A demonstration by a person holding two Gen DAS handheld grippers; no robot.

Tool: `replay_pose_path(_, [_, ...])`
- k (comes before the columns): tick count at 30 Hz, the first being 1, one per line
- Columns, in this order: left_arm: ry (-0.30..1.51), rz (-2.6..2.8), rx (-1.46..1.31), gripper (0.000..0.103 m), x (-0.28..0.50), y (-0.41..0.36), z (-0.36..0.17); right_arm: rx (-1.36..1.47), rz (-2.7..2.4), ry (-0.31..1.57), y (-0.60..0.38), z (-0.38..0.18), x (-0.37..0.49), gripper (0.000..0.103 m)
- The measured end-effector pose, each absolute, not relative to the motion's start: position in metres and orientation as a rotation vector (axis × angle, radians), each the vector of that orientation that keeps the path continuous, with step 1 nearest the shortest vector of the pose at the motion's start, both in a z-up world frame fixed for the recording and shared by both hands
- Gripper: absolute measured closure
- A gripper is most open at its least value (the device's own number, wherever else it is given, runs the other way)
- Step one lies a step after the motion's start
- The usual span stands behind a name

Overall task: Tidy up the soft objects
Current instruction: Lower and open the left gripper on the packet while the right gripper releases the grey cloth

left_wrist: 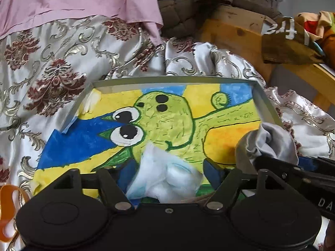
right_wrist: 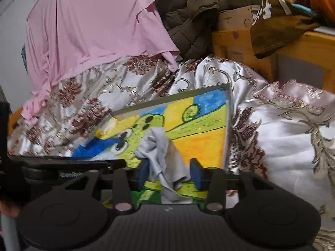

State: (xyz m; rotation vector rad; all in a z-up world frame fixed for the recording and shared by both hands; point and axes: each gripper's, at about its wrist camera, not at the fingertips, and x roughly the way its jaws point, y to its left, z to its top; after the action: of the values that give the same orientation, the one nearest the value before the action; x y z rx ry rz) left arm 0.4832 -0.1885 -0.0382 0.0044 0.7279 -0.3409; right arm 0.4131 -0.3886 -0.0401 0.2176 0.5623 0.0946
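The left tool (left_wrist: 167, 175) has a white wad (left_wrist: 165, 177) of soft, fluffy stuff between its blue pads (left_wrist: 213, 172), which stand apart on either side of it; whether they press it I cannot tell. The right tool (right_wrist: 169, 172) has a grey cloth (right_wrist: 162, 152) hanging between its pads (right_wrist: 195, 172), which also stand apart; the cloth touches the left pad, and a real grip cannot be made out. In the left view the same grey cloth (left_wrist: 270, 142) bunches at the right tool's tip.

Both things hang over a shallow grey tray (left_wrist: 270, 106), seen also in the right view (right_wrist: 229, 113). Inside it lies only a drawing (left_wrist: 167, 121) of a green big-eyed creature on blue, yellow and orange fields; its near edge runs out over the tray's front.

The tray rests on a bed covered by a silvery bedspread (left_wrist: 41, 69) with dark red flowers. Farther back lie a pink sheet (left_wrist: 73, 2) and a brown quilted jacket (left_wrist: 188, 2), beside a wooden frame (left_wrist: 234, 35). A brown cloth (left_wrist: 289, 41) draped there bears white letters, partly readable as "Fr". The right tool's arm shows "DA" in the left view.
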Motion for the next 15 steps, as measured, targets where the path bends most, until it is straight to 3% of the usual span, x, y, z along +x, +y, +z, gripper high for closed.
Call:
replay_pose_path(5, [0.733, -0.321, -0.038, 0.020, 0.482, -0.181, -0.035, 0.136, 0.053, 0.570, -0.380, -0.039, 0.410, 0.036])
replay_pose_path(10, [0.728, -0.311, -0.052, 0.016, 0.474, -0.175, -0.030, 0.066, 0.068, 0.574, -0.367, -0.033, 0.405, 0.015])
replay_pose_path(15, [0.713, -0.295, -0.069, 0.014, 0.464, -0.165, -0.021, 0.028, 0.061, 0.567, -0.361, -0.024, 0.394, 0.013])
